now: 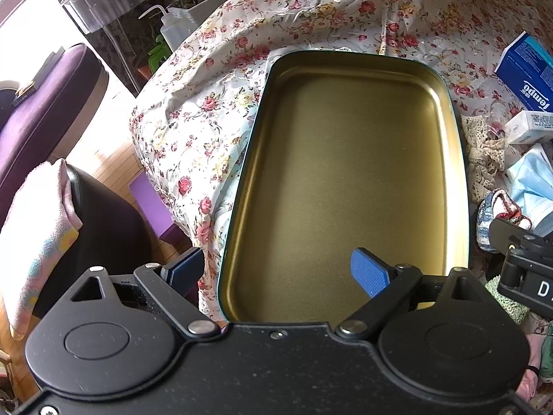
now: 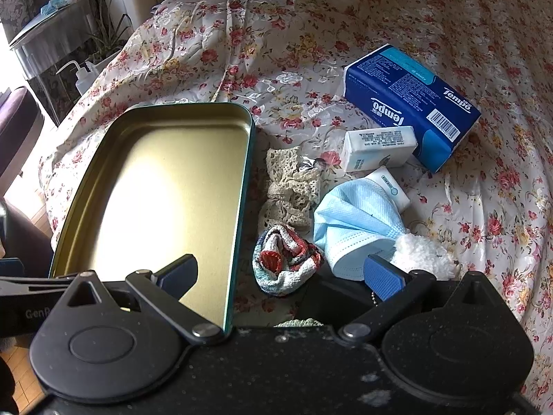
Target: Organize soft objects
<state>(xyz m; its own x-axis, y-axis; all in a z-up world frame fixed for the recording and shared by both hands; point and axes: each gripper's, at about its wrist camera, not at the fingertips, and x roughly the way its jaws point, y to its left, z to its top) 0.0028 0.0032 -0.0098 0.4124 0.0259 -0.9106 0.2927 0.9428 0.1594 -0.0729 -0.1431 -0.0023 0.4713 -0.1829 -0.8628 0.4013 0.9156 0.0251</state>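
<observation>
An empty gold-lined tin tray point(image 1: 345, 180) point(image 2: 155, 186) with a green rim lies on the floral bedspread. My left gripper point(image 1: 276, 273) is open, its fingers astride the tray's near left rim, holding nothing. Right of the tray lies a heap of soft things: a cream lace piece point(image 2: 292, 186), a red, white and blue knitted cloth point(image 2: 283, 259), a light blue face mask point(image 2: 356, 221) and a white fluffy piece point(image 2: 421, 256). My right gripper point(image 2: 280, 276) is open just in front of the knitted cloth, holding nothing. Part of the heap point(image 1: 497, 186) shows in the left wrist view.
A blue Tempo tissue pack point(image 2: 411, 103) point(image 1: 528, 72) and two small white packets point(image 2: 378, 147) lie behind the heap. The floral bedspread point(image 2: 380, 10) drops off at the left towards a purple seat point(image 1: 45, 110), a plant and a squeeze bottle point(image 1: 172, 27). A towel-draped dark chair point(image 1: 100, 224) stands near left.
</observation>
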